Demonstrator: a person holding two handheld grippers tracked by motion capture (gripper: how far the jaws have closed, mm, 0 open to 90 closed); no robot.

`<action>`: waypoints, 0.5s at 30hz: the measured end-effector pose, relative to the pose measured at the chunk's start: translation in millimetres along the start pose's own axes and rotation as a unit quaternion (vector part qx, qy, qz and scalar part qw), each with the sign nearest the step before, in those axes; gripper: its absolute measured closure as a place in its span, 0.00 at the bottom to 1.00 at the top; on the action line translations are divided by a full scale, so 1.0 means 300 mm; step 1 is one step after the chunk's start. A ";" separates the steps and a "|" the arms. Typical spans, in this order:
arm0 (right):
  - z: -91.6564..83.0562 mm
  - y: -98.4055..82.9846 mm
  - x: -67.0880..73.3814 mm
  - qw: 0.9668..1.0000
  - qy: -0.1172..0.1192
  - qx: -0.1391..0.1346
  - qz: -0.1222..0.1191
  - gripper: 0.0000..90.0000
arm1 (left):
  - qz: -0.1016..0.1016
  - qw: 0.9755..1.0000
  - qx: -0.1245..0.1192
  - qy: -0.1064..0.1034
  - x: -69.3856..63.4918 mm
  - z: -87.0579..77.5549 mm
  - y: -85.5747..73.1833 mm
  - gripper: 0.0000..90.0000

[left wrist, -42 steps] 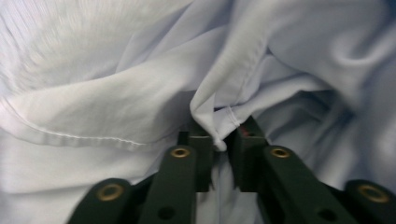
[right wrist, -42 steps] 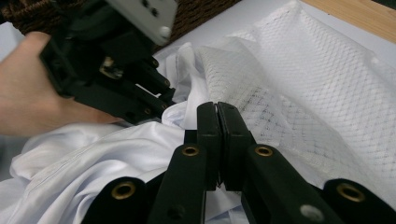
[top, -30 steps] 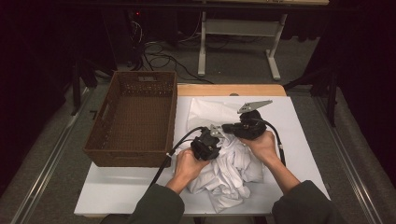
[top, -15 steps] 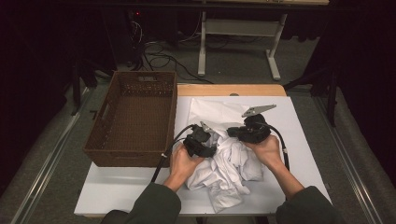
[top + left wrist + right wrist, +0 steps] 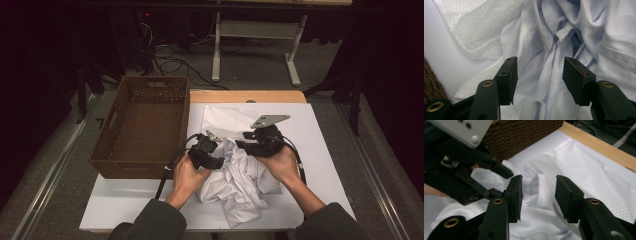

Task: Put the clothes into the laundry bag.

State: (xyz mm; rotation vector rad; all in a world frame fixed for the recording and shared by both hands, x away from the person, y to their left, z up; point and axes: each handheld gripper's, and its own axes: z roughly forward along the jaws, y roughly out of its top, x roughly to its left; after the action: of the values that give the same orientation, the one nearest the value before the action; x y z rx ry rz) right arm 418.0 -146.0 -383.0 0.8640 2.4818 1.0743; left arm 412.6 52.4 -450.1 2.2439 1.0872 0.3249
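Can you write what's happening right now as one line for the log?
left gripper: open, just opened, over white cloth | right gripper: open, just opened, over cloth | basket: empty

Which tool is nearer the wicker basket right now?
Left. The left tool sits just beside the wicker basket's right wall, over the crumpled white garment; the right tool is farther right.

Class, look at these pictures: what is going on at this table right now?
A person works a crumpled white garment on the white table with hand-held tongs. The left tongs and right tongs have both just been opening; cloth lies between their jaws, unpinched. A brown wicker basket waits at the left.
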 end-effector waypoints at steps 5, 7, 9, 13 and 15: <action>0.123 -0.033 0.011 0.999 -0.003 0.049 0.018 0.50 | 0.006 0.999 -0.039 0.009 0.010 -0.037 -0.007 0.53; 0.163 -0.049 0.001 0.998 -0.011 0.064 0.024 0.46 | 0.002 0.999 -0.036 0.008 0.014 -0.040 -0.005 0.53; 0.210 -0.076 -0.014 0.995 -0.018 0.097 0.030 0.43 | 0.003 1.000 -0.029 0.012 0.014 -0.035 -0.004 0.53; 0.236 -0.135 -0.022 0.993 -0.009 0.120 0.019 0.62 | 0.011 1.000 -0.021 0.017 0.010 -0.024 0.006 0.53; 0.221 -0.155 -0.021 0.993 0.000 0.118 -0.001 0.82 | 0.011 1.000 -0.019 0.020 0.007 -0.022 0.014 0.53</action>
State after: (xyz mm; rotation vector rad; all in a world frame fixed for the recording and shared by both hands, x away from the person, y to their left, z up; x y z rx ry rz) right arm 436.1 -138.3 -461.8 0.9262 2.6459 0.7901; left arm 413.4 54.8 -442.3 2.2247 1.0691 0.3974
